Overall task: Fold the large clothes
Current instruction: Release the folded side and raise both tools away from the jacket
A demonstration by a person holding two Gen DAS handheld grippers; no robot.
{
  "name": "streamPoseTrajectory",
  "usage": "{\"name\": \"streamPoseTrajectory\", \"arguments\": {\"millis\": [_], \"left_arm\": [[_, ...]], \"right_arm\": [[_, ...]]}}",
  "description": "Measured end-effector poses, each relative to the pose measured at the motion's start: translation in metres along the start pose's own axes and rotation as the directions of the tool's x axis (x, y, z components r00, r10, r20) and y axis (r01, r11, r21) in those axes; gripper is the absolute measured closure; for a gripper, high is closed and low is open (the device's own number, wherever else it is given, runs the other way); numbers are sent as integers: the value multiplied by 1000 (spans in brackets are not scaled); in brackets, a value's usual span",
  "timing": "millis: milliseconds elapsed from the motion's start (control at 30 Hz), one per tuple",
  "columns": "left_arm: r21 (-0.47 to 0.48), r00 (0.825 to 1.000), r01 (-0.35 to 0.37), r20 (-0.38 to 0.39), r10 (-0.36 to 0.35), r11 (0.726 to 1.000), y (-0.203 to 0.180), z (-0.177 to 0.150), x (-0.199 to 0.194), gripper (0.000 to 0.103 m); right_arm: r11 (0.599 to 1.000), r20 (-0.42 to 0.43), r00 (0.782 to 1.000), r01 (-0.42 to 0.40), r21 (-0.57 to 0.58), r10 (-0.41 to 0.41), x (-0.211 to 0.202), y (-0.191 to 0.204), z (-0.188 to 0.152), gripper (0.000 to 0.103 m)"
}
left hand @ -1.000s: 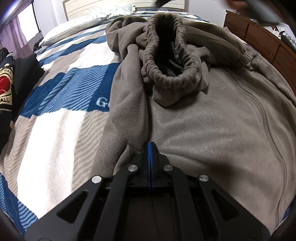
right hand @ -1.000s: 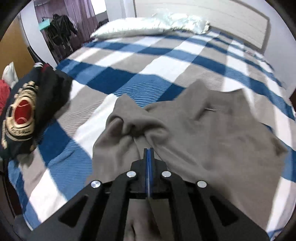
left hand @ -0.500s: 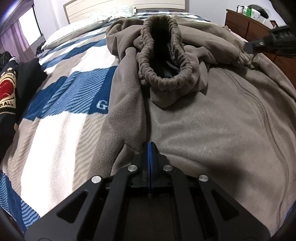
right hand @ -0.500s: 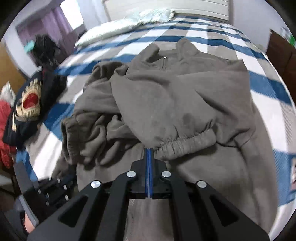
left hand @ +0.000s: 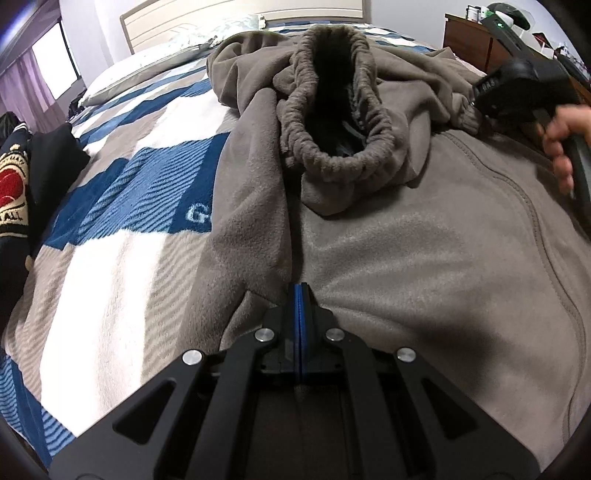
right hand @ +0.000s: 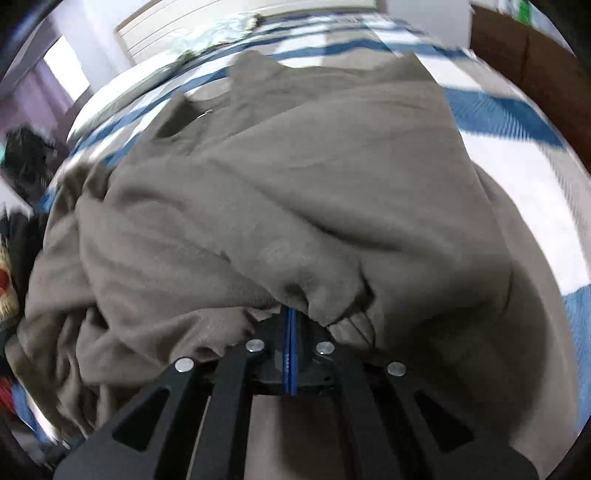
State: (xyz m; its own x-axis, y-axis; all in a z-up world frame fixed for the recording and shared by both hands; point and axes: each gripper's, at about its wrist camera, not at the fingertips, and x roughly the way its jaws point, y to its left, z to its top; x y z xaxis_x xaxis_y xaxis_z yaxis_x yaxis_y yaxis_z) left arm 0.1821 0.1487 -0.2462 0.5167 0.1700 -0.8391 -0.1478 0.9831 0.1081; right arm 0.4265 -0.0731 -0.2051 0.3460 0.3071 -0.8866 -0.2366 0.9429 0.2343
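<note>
A grey-brown fleece jacket (left hand: 406, 240) lies spread on the bed's blue, white and grey checked blanket (left hand: 122, 221). An elastic-edged opening (left hand: 332, 110) of the jacket stands up in the middle. My left gripper (left hand: 299, 291) is shut, pinching a fold at the jacket's near edge. In the left wrist view my right gripper (left hand: 478, 101) is at the far right, held by a hand (left hand: 561, 147), with its tips at a gathered cuff. The blurred right wrist view shows it (right hand: 291, 314) shut with bunched jacket fabric (right hand: 295, 184) draped over the tips.
A black garment with a red and gold emblem (left hand: 14, 192) lies at the bed's left edge. Pillows (left hand: 155, 62) and a headboard (left hand: 221, 14) are at the far end. A wooden dresser (left hand: 469, 40) stands at the right, beyond the jacket.
My right gripper has swung and dropped toward the jacket's right side, carrying fabric with it, and has rolled. It came into the left wrist view from the top right. The left gripper stayed put.
</note>
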Motion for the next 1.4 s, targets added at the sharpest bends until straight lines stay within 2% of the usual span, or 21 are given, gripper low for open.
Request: {"name": "streamPoseTrajectory", "arguments": {"millis": [100, 200, 367, 433, 500, 567, 633, 700, 767, 833, 900, 933, 967, 1100, 1167, 1233, 1300, 1400], "left_arm": [[24, 1000, 1, 2, -1, 1000, -1, 0, -2, 100], [31, 1000, 18, 18, -19, 999, 1, -1, -6, 101], [59, 997, 61, 49, -64, 996, 3, -11, -31, 101], [63, 996, 75, 51, -78, 995, 3, -17, -43, 100], [58, 994, 87, 60, -90, 995, 5, -27, -58, 96], [57, 993, 86, 70, -90, 995, 7, -40, -74, 83], [46, 992, 92, 79, -95, 995, 9, -52, -87, 77], [35, 992, 87, 91, -90, 996, 9, -65, -100, 77], [25, 991, 91, 92, -93, 996, 11, -76, -109, 65], [17, 991, 98, 90, -99, 995, 11, -85, -116, 62], [23, 990, 95, 98, -97, 995, 10, -94, -123, 57], [28, 989, 92, 112, -94, 995, 9, -99, -127, 47], [33, 987, 86, 133, -90, 996, 9, -103, -132, 42], [40, 980, 7, 198, -14, 999, 13, -116, -141, 35], [38, 979, -18, 201, 10, 999, 15, -122, -139, 29], [43, 981, -25, 192, 16, 999, 17, -127, -135, 29], [37, 984, -21, 177, 15, 999, 19, -131, -128, 29], [14, 988, -12, 154, 10, 1000, 23, -135, -120, 29]], "right_arm": [[1000, -24, 1000, -17, -23, 17, -7, 2, 0, 103], [996, -8, 999, -51, -67, 50, -40, 11, -17, 103], [979, 34, 996, -73, -188, 81, -108, 1, -67, 103], [972, 62, 995, -64, -227, 80, -143, -15, -101, 103], [970, 96, 992, -53, -238, 77, -172, -38, -131, 98], [975, 114, 990, -53, -216, 80, -191, -63, -156, 95], [982, 130, 989, -49, -181, 74, -209, -91, -185, 92], [989, 140, 988, -41, -144, 61, -217, -115, -207, 83], [994, 153, 987, -31, -106, 47, -223, -133, -226, 78], [997, 177, 983, -32, -66, 43, -230, -151, -246, 67], [999, 205, 978, -41, -29, 46, -235, -163, -262, 46], [999, 223, 974, -37, -17, 40, -237, -168, -269, 44], [1000, 234, 972, -28, -12, 31, -238, -170, -273, 40], [999, 307, 951, 42, 10, -43, -244, -180, -288, 25], [996, 361, 928, 85, 32, -91, -247, -187, -292, 22], [994, 390, 914, 95, 58, -110, -245, -195, -295, 16], [995, 378, 921, 63, 83, -90, -235, -205, -297, 16], [994, 301, 954, -32, 108, -2, -217, -216, -292, 16]]}}
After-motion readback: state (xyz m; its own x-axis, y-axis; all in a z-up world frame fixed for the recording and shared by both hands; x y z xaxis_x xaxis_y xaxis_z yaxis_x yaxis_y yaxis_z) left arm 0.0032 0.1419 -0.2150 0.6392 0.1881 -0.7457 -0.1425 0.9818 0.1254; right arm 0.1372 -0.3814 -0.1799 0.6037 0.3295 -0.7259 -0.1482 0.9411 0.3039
